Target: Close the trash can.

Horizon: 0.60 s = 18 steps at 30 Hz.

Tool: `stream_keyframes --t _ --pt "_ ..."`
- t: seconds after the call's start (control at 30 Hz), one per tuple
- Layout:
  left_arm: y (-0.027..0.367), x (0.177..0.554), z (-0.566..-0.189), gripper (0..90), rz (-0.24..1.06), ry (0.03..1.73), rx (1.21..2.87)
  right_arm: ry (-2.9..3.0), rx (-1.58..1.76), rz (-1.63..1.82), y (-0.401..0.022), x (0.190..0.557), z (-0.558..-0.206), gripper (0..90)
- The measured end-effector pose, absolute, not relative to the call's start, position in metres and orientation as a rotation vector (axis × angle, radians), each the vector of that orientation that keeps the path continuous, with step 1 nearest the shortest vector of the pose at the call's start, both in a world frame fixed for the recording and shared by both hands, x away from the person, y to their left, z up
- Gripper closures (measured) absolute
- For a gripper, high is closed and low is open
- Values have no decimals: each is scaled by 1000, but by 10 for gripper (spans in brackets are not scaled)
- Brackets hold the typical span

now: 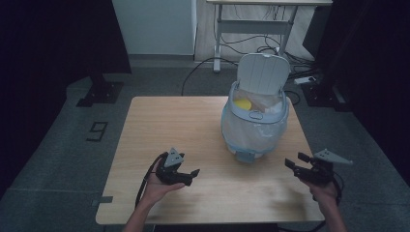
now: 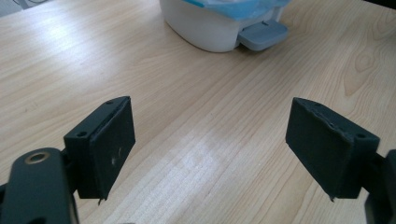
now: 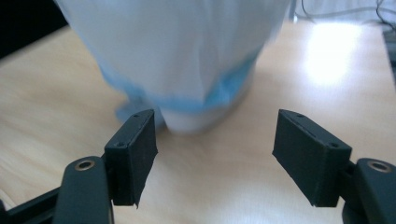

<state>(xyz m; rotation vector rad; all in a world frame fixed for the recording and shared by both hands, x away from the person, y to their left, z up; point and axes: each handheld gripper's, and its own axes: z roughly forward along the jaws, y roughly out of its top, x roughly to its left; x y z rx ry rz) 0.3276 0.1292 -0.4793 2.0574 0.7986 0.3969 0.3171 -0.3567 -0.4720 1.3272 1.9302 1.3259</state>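
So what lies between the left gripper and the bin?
Nothing: the left gripper view shows bare table from the open left gripper to the bin.

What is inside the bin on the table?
The bin has its lid up. A translucent liner is folded over the rim. Inside show a yellow object and something pale tan beside it. Anything deeper is hidden by the walls and liner.

A small white plastic pedal bin (image 1: 254, 126) stands upright on the far right part of the light wooden table (image 1: 183, 130), its ribbed lid (image 1: 263, 72) raised open at the back. A translucent white liner bag (image 3: 187, 51) with a blue edge drapes over its sides. A grey foot pedal (image 2: 262, 34) juts from its base. Something yellow (image 1: 242, 104) lies inside.
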Motion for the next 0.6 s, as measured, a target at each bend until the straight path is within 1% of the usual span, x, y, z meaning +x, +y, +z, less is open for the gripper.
stream_keyframes --t 0.27,0.6 --pt "126 326 -484 155 379 795 2070 1869 1251 1433 -359 335 -409 286" --pt "129 327 -486 156 373 812 2063 1876 1209 1463 -351 368 -360 260"
